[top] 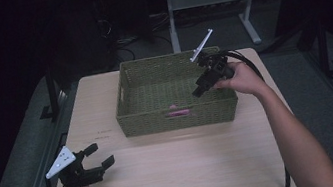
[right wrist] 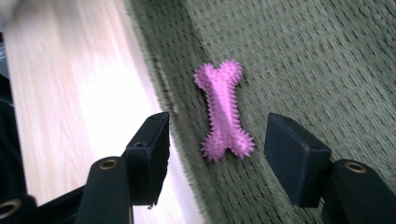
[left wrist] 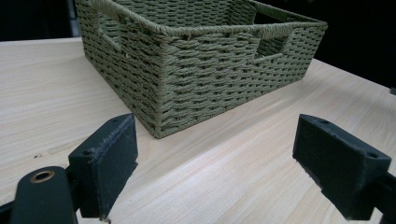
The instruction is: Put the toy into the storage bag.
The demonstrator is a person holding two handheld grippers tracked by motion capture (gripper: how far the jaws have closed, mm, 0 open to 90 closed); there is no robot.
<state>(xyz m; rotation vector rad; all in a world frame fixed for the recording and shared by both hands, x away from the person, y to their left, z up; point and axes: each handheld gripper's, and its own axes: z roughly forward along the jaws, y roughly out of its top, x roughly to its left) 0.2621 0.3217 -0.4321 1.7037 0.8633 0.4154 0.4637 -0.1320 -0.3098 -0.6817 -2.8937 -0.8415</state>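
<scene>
Bone toy blurred in basket, mostly hidden from above; both claws gaping, empty.

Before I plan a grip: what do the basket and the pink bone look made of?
Basket: olive woven cord or paper rope, matte; twisted strands show in the weave. Pink bone: probably soft rubber or plastic, covered in small moulded spikes; its hardness cannot be told.

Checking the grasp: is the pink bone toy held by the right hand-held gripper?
No, the pink bone toy lies on the basket floor between open jaws.
</scene>
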